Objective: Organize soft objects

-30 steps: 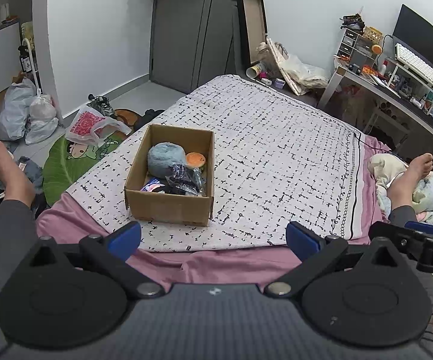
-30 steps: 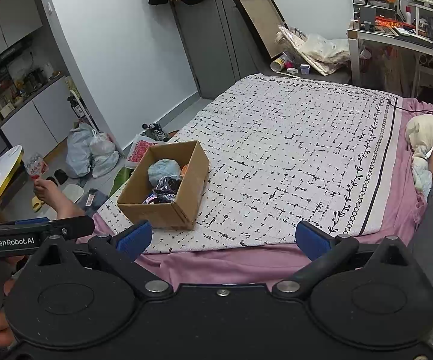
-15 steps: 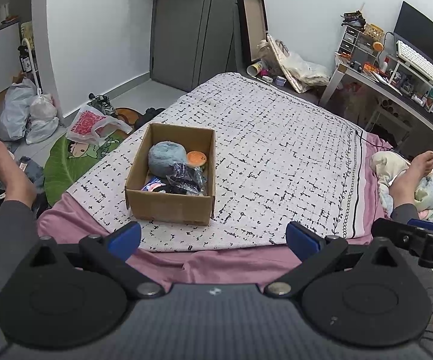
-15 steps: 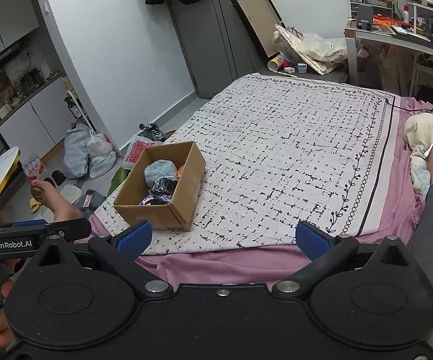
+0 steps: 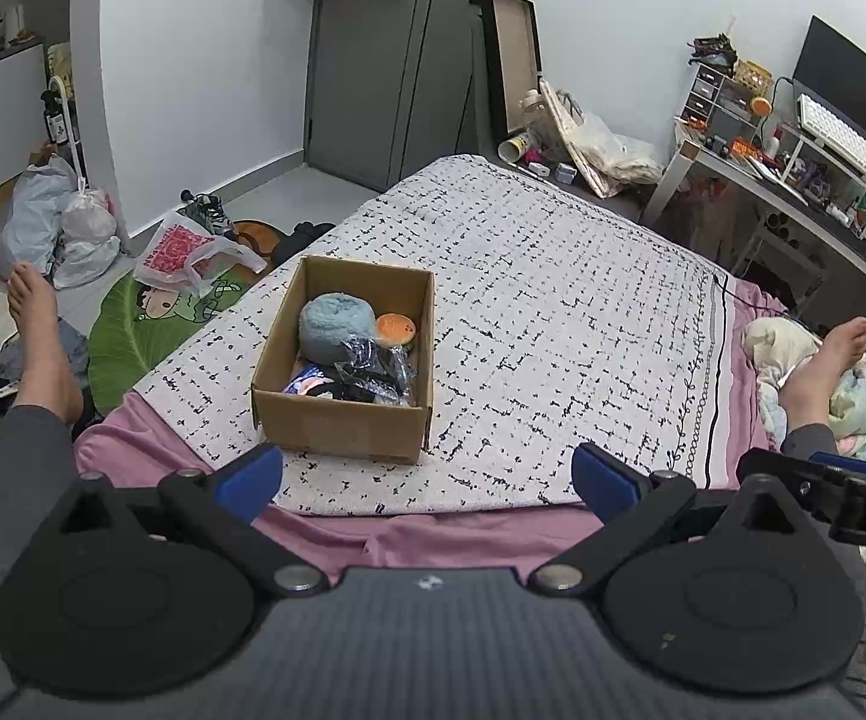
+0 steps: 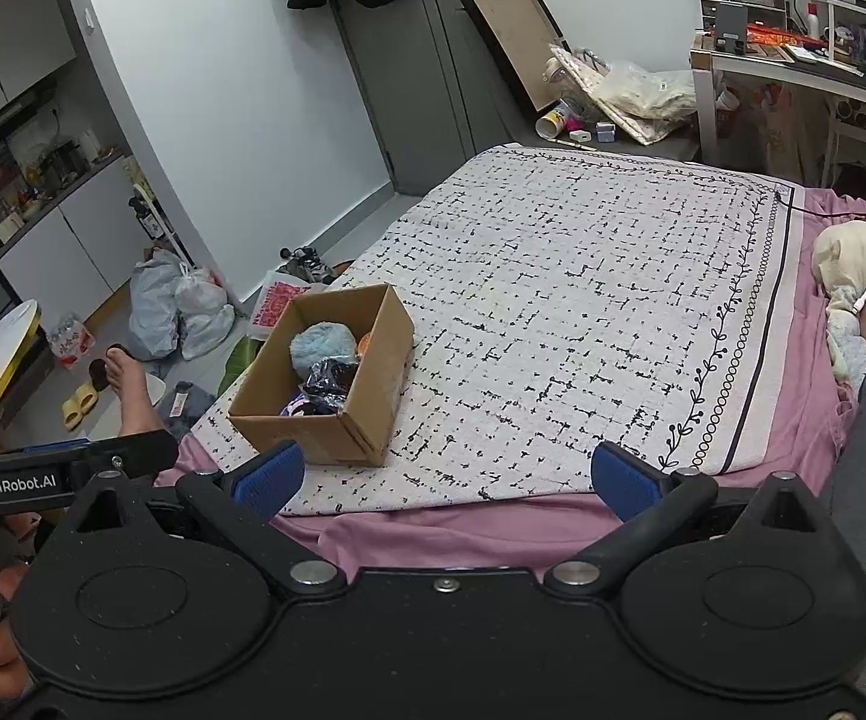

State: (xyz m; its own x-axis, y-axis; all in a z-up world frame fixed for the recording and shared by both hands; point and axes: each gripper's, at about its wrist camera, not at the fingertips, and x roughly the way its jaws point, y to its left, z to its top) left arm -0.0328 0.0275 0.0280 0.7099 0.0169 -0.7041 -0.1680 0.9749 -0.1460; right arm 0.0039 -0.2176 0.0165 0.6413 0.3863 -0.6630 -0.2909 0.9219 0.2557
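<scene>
My left gripper (image 5: 427, 480) and right gripper (image 6: 442, 480) hang empty, fingers spread wide, over the bed's (image 5: 553, 312) near edge. Beyond, the cardboard box (image 5: 340, 426) runs lengthwise away from me, holding a blue plush (image 5: 334, 324); only the right view shows kitchen cabinets (image 6: 67, 252)

One box (image 5: 337, 426), perhaps four soft items (image 5: 335, 327).

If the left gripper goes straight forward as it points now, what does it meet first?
Probably the patterned blanket, just right of the cardboard box; the open left gripper points past the box, though depth is unclear.
</scene>
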